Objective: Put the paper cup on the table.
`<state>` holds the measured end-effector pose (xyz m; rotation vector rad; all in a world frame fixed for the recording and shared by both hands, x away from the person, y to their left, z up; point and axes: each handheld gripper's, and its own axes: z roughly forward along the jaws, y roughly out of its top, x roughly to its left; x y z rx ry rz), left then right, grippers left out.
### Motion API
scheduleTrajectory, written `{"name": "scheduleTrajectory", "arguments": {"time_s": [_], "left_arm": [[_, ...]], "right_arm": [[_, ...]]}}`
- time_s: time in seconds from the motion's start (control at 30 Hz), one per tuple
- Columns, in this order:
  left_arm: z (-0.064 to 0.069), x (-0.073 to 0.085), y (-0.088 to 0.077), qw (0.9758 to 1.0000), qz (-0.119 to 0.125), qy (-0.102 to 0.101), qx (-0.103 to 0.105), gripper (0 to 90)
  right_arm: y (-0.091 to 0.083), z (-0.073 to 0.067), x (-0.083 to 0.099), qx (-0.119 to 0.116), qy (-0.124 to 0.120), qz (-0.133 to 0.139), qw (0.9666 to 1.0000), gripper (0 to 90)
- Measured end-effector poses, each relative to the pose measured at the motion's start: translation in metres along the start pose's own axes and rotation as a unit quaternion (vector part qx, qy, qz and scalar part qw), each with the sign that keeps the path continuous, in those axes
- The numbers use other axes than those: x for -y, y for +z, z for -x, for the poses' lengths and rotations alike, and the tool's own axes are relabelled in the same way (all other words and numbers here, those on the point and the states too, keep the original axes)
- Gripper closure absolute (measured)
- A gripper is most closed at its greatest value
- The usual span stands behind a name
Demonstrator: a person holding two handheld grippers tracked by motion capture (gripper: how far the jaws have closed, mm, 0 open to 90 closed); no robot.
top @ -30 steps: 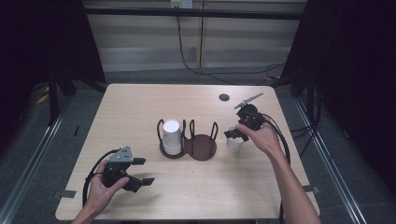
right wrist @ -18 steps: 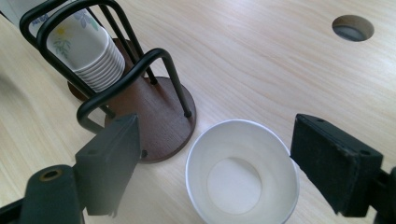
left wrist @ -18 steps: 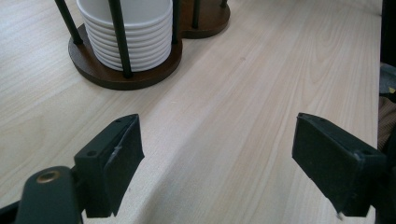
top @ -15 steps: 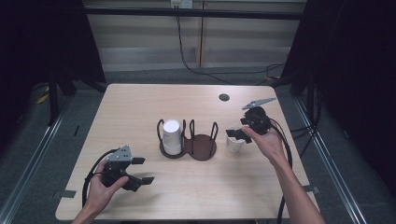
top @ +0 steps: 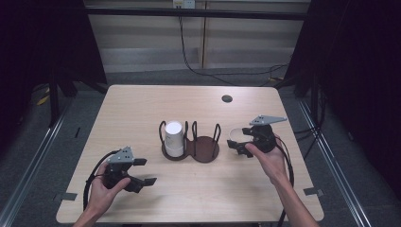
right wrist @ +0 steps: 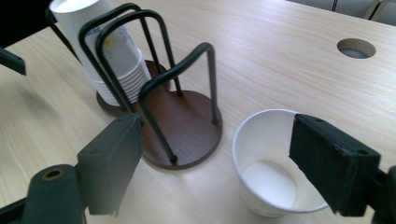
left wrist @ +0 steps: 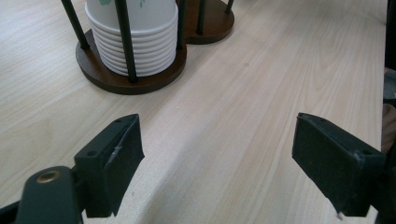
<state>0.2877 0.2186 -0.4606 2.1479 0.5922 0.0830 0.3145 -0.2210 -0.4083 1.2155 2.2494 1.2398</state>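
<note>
A dark wooden two-bay cup holder [top: 205, 150] stands mid-table. Its left bay holds a stack of white paper cups [top: 173, 137]; its right bay [right wrist: 187, 130] is empty. A single white cup [top: 233, 132] stands upright on the table just right of the holder. My right gripper [top: 240, 140] is at this cup [right wrist: 266, 177]. Its jaws have just been closing a little and are open, with the cup between them, close to the right jaw and apart from the left. My left gripper [top: 144, 171] rests open near the front left, facing the stack [left wrist: 149, 42], with nothing between its jaws.
A round cable hole [top: 227, 98] lies in the table's far right part. Cables trail from both grippers over the front edge. Bare tabletop [left wrist: 261, 84] stretches between the left gripper and the holder. Dark curtains flank the table.
The right gripper has drifted right and slightly toward the person, while the single cup stays in about the same spot. The left gripper has not moved.
</note>
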Motion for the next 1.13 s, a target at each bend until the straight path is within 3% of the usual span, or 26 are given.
{"name": "scheduleTrajectory", "arguments": {"time_s": [0.17, 0.33, 0.4, 0.5, 0.6, 0.83, 0.9, 1.0, 1.07, 1.13], "left_arm": [[0.001, 0.000, 0.003, 0.9999, -0.004, -0.011, -0.008, 17.1], [0.003, -0.002, 0.002, 0.9999, -0.008, -0.004, -0.007, 17.1], [0.003, -0.004, 0.001, 1.0000, 0.001, -0.008, -0.004, 17.1], [0.003, -0.003, -0.002, 1.0000, 0.000, -0.003, -0.003, 17.1], [0.003, -0.001, -0.003, 1.0000, 0.004, -0.004, -0.005, 17.1], [0.009, 0.003, 0.000, 1.0000, 0.006, 0.001, -0.002, 17.0], [0.010, 0.005, 0.002, 1.0000, 0.003, 0.002, -0.002, 17.0], [0.012, 0.008, 0.005, 1.0000, -0.003, 0.003, -0.008, 17.0], [0.013, 0.009, 0.006, 0.9998, -0.004, 0.009, -0.017, 17.0], [0.014, 0.010, 0.006, 0.9999, 0.003, 0.003, -0.013, 17.0]], "right_arm": [[-0.003, -0.017, 0.009, 0.008, -0.011, 0.012, 0.9998, 14.0], [-0.006, -0.026, 0.014, 0.002, -0.011, 0.024, 0.9996, 14.0], [-0.007, -0.032, 0.019, 0.000, -0.010, 0.029, 0.9995, 14.0], [-0.005, -0.043, 0.028, 0.004, -0.020, 0.026, 0.9994, 14.7], [-0.001, -0.052, 0.037, -0.012, -0.017, 0.025, 0.9995, 14.7], [0.008, -0.069, 0.055, -0.026, -0.011, 0.033, 0.9990, 15.3], [0.009, -0.070, 0.057, -0.027, -0.012, 0.035, 0.9990, 15.3], [0.014, -0.073, 0.067, -0.038, 0.006, 0.044, 0.9983, 15.4], [0.017, -0.076, 0.070, -0.040, 0.002, 0.039, 0.9984, 15.4], [0.020, -0.077, 0.073, -0.046, -0.004, 0.032, 0.9984, 15.4]]}}
